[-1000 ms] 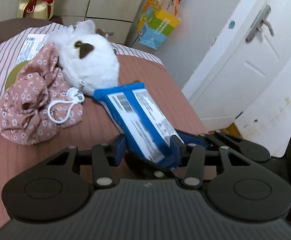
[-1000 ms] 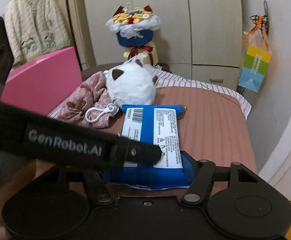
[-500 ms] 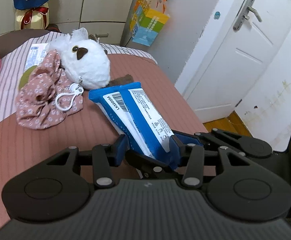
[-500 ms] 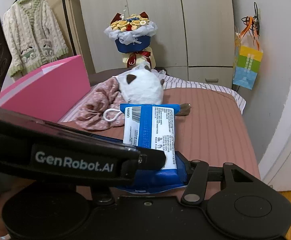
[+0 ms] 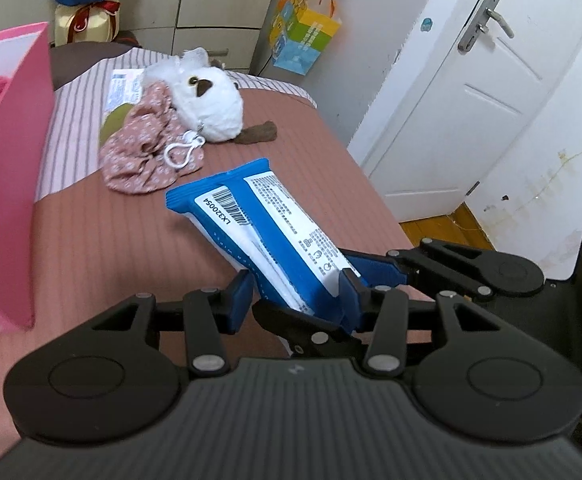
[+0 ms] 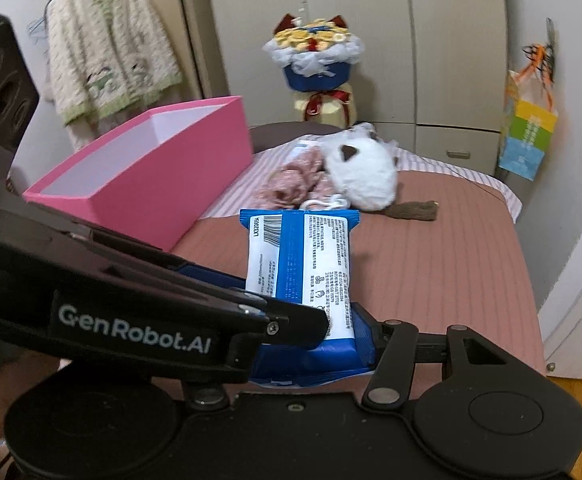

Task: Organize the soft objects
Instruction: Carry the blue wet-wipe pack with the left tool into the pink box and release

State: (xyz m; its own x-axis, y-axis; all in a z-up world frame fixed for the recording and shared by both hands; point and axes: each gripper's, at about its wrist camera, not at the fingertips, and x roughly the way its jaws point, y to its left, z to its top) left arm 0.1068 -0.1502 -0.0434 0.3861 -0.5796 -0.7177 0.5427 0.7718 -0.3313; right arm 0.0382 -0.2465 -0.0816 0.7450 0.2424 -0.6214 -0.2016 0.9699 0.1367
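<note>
My left gripper (image 5: 294,298) and right gripper (image 6: 311,344) both clamp the blue packet (image 5: 267,228) at lower centre, its free end reaching away from my fingers.

Left gripper (image 5: 295,300): black ribbed housing, two round discs behind the fingers, silver rivets on the linkage bars, blue pads (image 5: 238,304); right gripper (image 6: 331,344): matching black linkage; white "GenRobot.AI" lettering on the black body left of its fingers.
</note>
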